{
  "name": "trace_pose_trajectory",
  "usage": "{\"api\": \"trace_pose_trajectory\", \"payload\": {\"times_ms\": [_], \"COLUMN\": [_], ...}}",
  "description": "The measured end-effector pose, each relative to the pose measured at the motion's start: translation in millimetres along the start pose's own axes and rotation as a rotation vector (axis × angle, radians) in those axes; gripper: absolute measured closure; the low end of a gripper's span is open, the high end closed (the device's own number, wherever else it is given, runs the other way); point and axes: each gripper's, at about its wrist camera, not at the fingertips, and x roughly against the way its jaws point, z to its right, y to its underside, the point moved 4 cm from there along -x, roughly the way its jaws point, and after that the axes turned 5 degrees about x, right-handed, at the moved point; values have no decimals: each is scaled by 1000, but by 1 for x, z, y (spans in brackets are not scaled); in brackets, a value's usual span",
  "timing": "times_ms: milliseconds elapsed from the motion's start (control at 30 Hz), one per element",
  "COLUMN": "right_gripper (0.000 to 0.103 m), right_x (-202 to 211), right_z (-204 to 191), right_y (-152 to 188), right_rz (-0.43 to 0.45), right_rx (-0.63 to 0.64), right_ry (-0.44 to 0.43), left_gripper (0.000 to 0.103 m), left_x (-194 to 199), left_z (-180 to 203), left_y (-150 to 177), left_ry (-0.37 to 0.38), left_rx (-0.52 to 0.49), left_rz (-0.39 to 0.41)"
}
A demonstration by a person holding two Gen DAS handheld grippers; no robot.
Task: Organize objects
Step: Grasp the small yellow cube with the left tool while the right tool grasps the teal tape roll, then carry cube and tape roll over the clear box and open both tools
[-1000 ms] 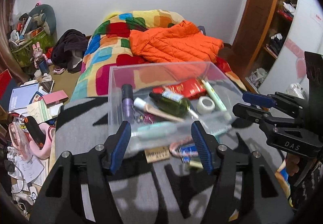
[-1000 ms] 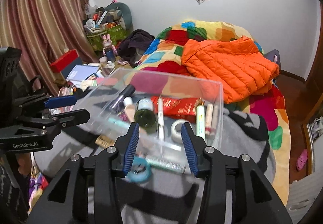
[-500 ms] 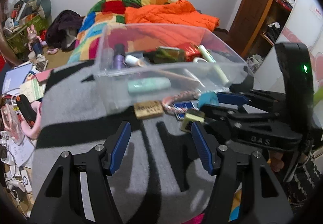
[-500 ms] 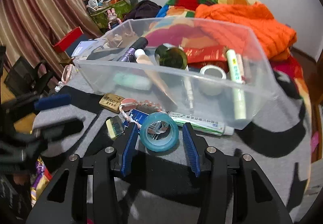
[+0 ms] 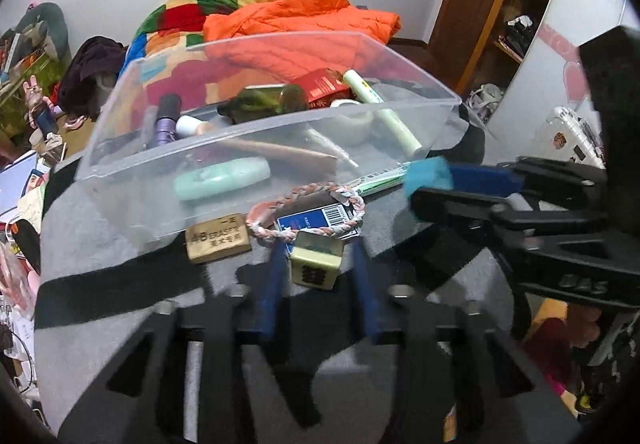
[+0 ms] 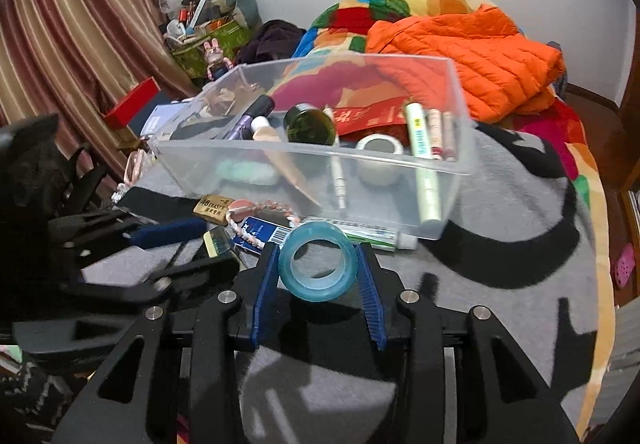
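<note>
The left gripper (image 5: 318,264) has just closed its jaws on a small cream block (image 5: 317,262) with dark print, probably an eraser, though blur hides the lettering; the blue pads press its two sides where it lies on the grey-and-black blanket (image 5: 120,244). The right gripper (image 6: 318,264) has its jaws closing around a translucent blue tape roll (image 6: 319,260), which stands on edge between the pads, both of them touching its rim as far as the view shows. Just behind both lies a clear plastic bin (image 6: 312,159) holding a purple tube (image 6: 250,115), a dark green bottle (image 6: 310,123), a red packet (image 6: 368,115), a white tape roll (image 6: 378,145), a pale green tube (image 6: 420,147) and a mint oval case (image 5: 222,177). Against the bin's near wall lie a tan 4B eraser (image 5: 218,238), a braided pink-and-white bracelet (image 5: 306,213) on a blue barcoded card (image 5: 320,217), and a toothpaste tube (image 6: 372,234). An orange puffer jacket (image 6: 472,55) lies on the patchwork quilt (image 6: 400,3) beyond.
</note>
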Motion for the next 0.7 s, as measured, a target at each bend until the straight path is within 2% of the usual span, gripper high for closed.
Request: {"api": "trace_pose_trajectory", "payload": {"times_ms": [367,700], "right_gripper": [67,67], "right_x": [34,52], "right_z": [11,19], "right_y": [-15,-46], "right_rz": [95,189], "right_rx": [-36,-42], "right_ry": [4,38], "left_gripper": [79,79], "left_x": [23,69], "left_z": [-8,-25], "left_y": [-7,-44], "left_ry": [8,2], "left_rx": [44,91], "left_rz": [60,196]}}
